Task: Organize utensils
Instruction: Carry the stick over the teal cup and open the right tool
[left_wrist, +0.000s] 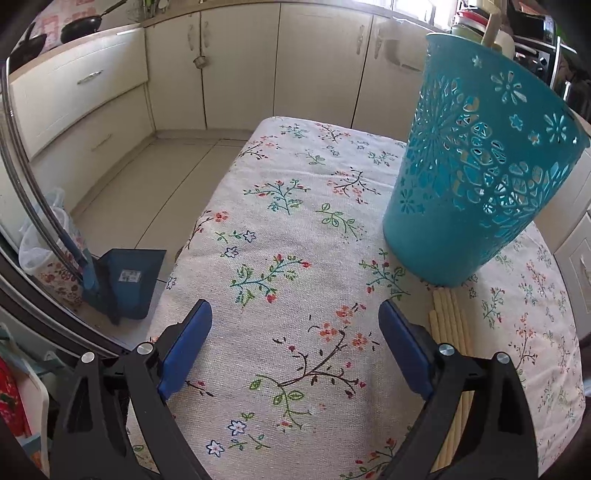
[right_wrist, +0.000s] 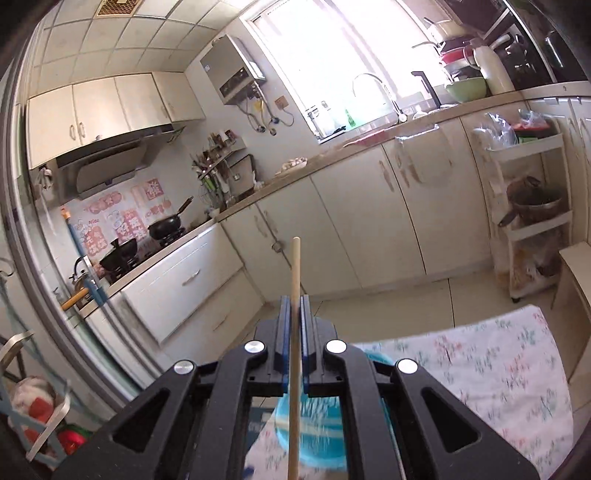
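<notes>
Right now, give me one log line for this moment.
left gripper: open, empty | right gripper: shut on chopstick | basket: upright on table | spare chopsticks: beside basket

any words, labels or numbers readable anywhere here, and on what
None can be read for certain.
Label on the blue dustpan: printed, too small to read.
Pink wall stickers behind the stove: characters too blurred to read.
Water heater: small mark on its front, unreadable.
Teal basket and floral tablecloth: patterns only, no text.
</notes>
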